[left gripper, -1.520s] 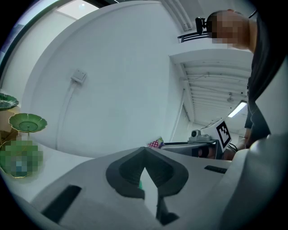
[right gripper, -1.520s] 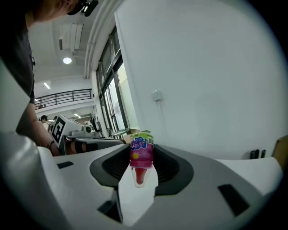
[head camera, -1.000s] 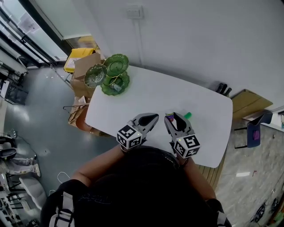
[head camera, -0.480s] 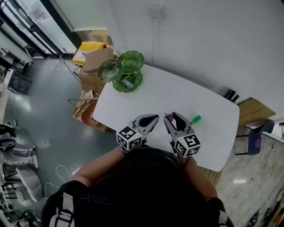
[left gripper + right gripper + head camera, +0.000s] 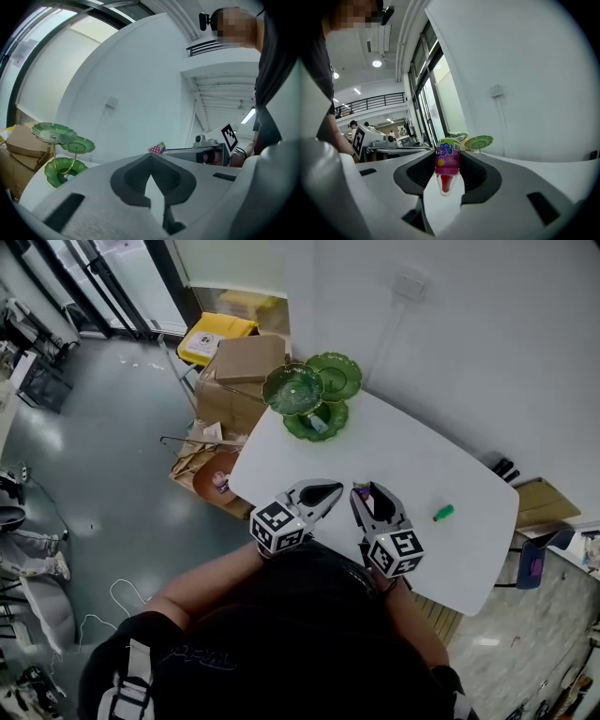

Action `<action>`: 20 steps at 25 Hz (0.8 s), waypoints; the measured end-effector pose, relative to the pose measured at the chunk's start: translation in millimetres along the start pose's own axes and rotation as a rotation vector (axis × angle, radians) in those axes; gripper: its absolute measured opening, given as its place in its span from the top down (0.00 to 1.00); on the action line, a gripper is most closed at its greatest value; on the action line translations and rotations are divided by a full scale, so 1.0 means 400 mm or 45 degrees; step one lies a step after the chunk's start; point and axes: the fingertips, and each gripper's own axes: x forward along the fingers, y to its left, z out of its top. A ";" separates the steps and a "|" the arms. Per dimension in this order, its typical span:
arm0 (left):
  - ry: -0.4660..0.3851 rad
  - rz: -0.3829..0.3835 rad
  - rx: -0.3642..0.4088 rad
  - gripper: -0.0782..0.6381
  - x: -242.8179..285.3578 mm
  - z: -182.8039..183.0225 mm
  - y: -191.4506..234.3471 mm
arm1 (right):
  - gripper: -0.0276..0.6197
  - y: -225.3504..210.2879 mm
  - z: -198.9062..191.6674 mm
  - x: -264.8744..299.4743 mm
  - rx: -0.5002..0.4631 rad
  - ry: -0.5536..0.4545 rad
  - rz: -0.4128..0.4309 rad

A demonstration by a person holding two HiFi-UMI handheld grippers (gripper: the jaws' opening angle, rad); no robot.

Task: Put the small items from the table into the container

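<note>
A green three-tier dish stand [image 5: 312, 395] rises at the far left end of the white table [image 5: 412, 456]. It also shows in the left gripper view as the stand [image 5: 61, 150] and in the right gripper view as the stand [image 5: 478, 141]. My right gripper [image 5: 367, 491] hovers over the table's near edge, shut on a small pink jelly cup [image 5: 446, 165] with a green lid; the cup [image 5: 360, 489] peeks out at its tips. Beside it, my left gripper [image 5: 323, 491] is shut, its tips [image 5: 151, 157] meeting on nothing. A small green item [image 5: 443, 513] lies on the table to the right.
Cardboard boxes [image 5: 246, 360] and a yellow box [image 5: 217, 337] sit on the floor beyond the table's left end. A white wall with a socket [image 5: 411, 285] runs along the far side. A dark chair [image 5: 527, 559] stands at the right end.
Both grippers have travelled together along the table toward the green stand, the right one still holding the jelly cup. The green item now lies further to their right.
</note>
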 end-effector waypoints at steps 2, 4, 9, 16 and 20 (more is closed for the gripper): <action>0.003 -0.004 0.001 0.88 -0.063 0.012 0.051 | 0.70 0.063 -0.011 0.063 0.005 0.009 0.007; 0.004 -0.007 -0.002 0.88 -0.123 0.021 0.101 | 0.70 0.119 -0.020 0.122 0.015 0.015 0.008; 0.018 -0.017 -0.013 0.88 -0.246 0.033 0.204 | 0.70 0.233 -0.030 0.229 0.037 0.013 -0.016; 0.026 -0.034 -0.070 0.88 -0.315 0.012 0.280 | 0.70 0.295 -0.062 0.316 0.047 0.073 -0.021; 0.031 -0.033 -0.079 0.89 -0.318 -0.001 0.303 | 0.70 0.297 -0.084 0.347 0.058 0.097 -0.010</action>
